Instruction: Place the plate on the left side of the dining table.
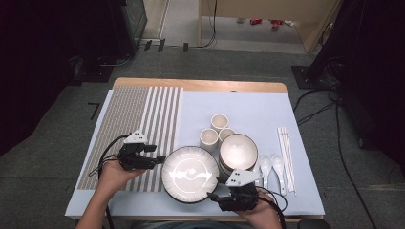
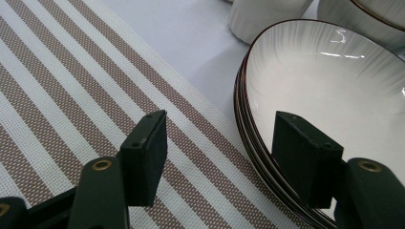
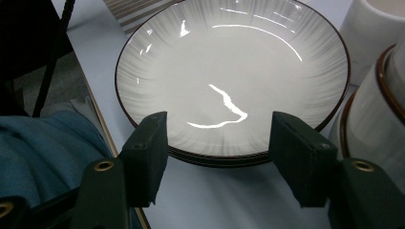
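Note:
A stack of shallow white plates (image 1: 189,174) with dark rims sits near the table's front edge, between my two grippers. My left gripper (image 1: 160,160) stands open at the stack's left side. In the left gripper view (image 2: 222,143) one jaw hangs over the striped placemat (image 2: 71,95) and the other over the top plate (image 2: 334,81), with the rim between them and untouched. My right gripper (image 1: 212,195) is open at the stack's near right edge. In the right gripper view (image 3: 219,152) the plate (image 3: 229,71) lies just ahead of the jaws, which hold nothing.
A stack of bowls (image 1: 238,151) stands close to the right of the plates, with three white cups (image 1: 219,122) behind. Two white spoons (image 1: 265,164) and chopsticks (image 1: 286,152) lie further right. The brown-striped placemat (image 1: 138,124) covers the left of the pale blue cloth (image 1: 248,102).

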Available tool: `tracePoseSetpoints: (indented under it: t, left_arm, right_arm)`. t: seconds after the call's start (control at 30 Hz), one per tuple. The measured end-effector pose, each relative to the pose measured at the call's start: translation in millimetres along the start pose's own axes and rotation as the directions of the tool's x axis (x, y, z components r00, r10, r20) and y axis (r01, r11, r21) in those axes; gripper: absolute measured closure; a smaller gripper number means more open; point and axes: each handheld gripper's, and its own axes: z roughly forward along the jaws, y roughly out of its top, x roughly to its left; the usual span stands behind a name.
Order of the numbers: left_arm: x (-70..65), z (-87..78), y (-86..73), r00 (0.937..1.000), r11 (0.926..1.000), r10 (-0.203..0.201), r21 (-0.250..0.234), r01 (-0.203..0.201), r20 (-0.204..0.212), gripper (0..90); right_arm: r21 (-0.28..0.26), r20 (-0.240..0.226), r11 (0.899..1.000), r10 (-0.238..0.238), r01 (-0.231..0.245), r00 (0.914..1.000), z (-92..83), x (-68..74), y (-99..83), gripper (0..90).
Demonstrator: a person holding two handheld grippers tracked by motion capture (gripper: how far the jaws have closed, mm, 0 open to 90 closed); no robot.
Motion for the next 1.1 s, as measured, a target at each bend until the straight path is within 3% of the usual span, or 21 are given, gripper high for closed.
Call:
tracePoseSetpoints:
  t: [0.13,0.37,0.87,1.1]
  left_arm:
    - [-0.6,0.7,0.0,1.0000,1.0000,0.002,0.004,-0.002,0.002,37.7]
    - [-1.4,1.3,0.3,1.0000,1.0000,0.005,0.007,-0.005,0.003,37.7]
    - [-2.2,2.7,0.3,1.0000,0.9999,0.006,0.013,-0.006,0.007,37.7]
    - [-2.5,2.9,0.2,0.9999,0.9998,0.007,0.019,-0.008,0.007,37.7]
  right_arm:
    - [0.007,0.001,1.000,0.018,-0.018,0.9998,2.9,-0.4,0.2,34.3]
    - [0.026,0.004,1.000,0.009,-0.009,0.9999,8.9,2.5,-1.4,39.0]
    - [0.024,0.073,0.998,-0.064,0.063,0.9953,13.2,8.2,-3.4,40.9]
    - [0.023,0.076,0.997,-0.076,0.074,0.9942,13.7,8.9,-3.9,41.4]
